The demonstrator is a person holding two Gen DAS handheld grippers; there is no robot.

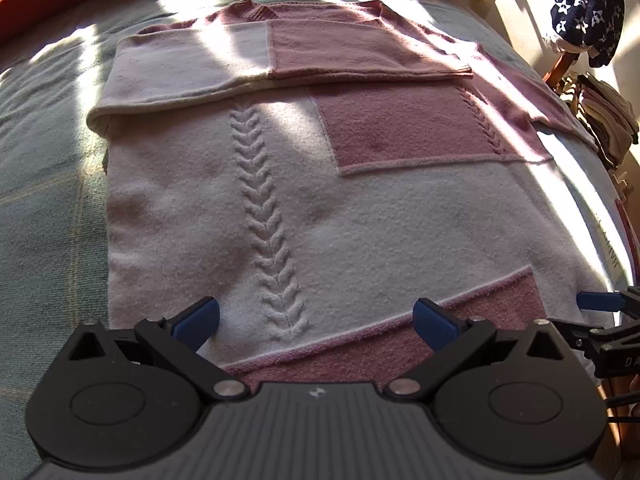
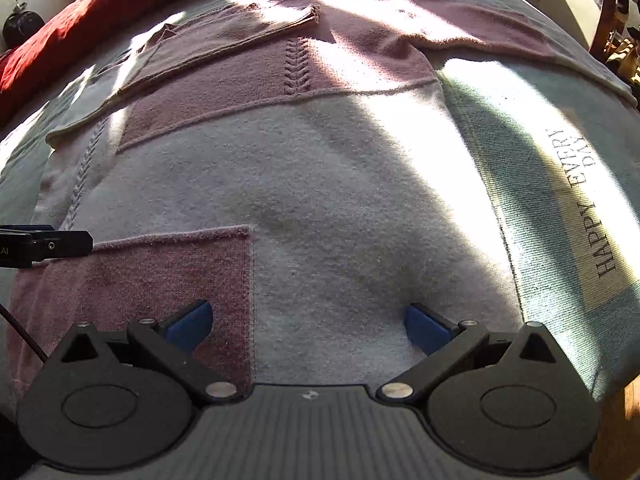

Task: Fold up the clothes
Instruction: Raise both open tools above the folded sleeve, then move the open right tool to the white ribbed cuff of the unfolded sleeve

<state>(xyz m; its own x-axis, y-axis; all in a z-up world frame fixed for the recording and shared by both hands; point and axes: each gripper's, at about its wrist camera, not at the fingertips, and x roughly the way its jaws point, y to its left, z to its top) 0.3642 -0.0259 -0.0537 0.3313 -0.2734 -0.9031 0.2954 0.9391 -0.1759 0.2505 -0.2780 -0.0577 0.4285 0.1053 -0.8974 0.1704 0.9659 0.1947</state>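
A pink and white knitted sweater (image 1: 360, 208) (image 2: 320, 200) lies flat on the bed, hem nearest me, collar at the far end. One sleeve (image 1: 280, 64) is folded across the chest; the other sleeve (image 2: 480, 28) stretches out to the right. My left gripper (image 1: 316, 324) hovers open just above the hem, near the braided cable pattern (image 1: 264, 208). My right gripper (image 2: 308, 328) is open too, over the hem beside a pink patch (image 2: 160, 276). Each gripper's blue fingertip shows at the other view's edge: the right one (image 1: 600, 302) and the left one (image 2: 44, 242).
A pale green bedspread (image 2: 540, 184) with printed words covers the bed. A red blanket (image 2: 80, 28) lies along the far left edge. At the right stand a wooden rack with a star-patterned navy cloth (image 1: 584, 8) and stacked clothes (image 1: 608, 120).
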